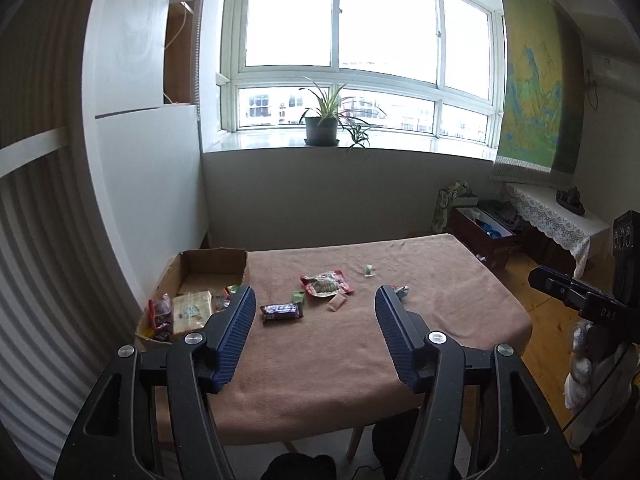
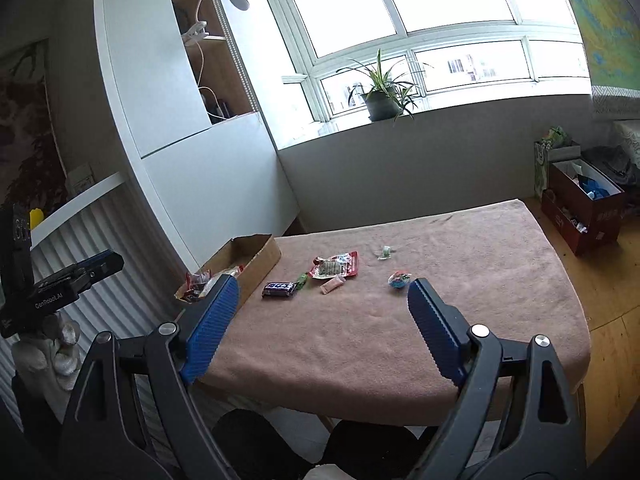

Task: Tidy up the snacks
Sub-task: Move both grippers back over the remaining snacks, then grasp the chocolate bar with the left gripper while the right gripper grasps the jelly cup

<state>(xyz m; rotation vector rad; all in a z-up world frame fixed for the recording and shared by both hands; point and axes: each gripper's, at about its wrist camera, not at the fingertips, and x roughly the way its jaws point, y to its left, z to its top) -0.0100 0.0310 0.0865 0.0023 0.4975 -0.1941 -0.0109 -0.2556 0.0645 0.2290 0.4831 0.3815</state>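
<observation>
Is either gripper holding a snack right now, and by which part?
Nothing is held: the left gripper and right gripper are both open and empty.

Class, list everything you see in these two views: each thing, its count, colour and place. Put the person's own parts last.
cardboard box: one, brown, table's left edge, snacks inside
chocolate bar: one, dark wrapper, on cloth near the box
red packet: one, red, mid-table
pink sachet: one, beside the red packet
green sweet: one, right of the bar
pale sweet: one, far side
blue-red sweet: one, right of centre
tablecloth: one, pinkish-brown
potted plant: one, green, windowsill
left gripper: jaws open, empty
right gripper: jaws open, empty
</observation>
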